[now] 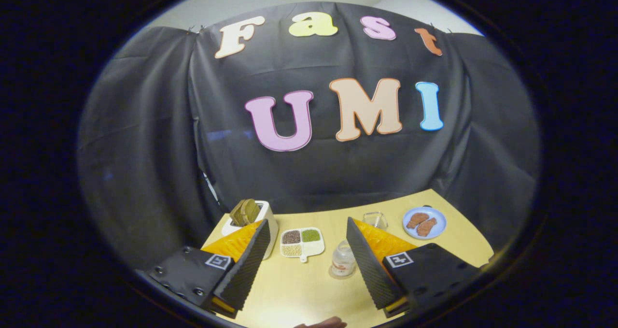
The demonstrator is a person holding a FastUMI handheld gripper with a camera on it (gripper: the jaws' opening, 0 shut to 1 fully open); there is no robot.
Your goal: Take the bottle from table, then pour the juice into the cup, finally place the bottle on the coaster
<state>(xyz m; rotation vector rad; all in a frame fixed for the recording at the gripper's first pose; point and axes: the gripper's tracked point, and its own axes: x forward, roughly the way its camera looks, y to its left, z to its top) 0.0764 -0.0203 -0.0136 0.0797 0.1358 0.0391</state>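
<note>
The gripper [305, 258] hangs wide open and empty above the surface [299, 289]. The bottle [344, 260] stands on a coaster between the fingers, cup [375, 219] beyond; the pour's completion cannot be judged.

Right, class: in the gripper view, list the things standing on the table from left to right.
Toaster → divided dish → bottle → cup → plate. The gripper is open, its jaws wide apart, with the dish and bottle between them.
</note>
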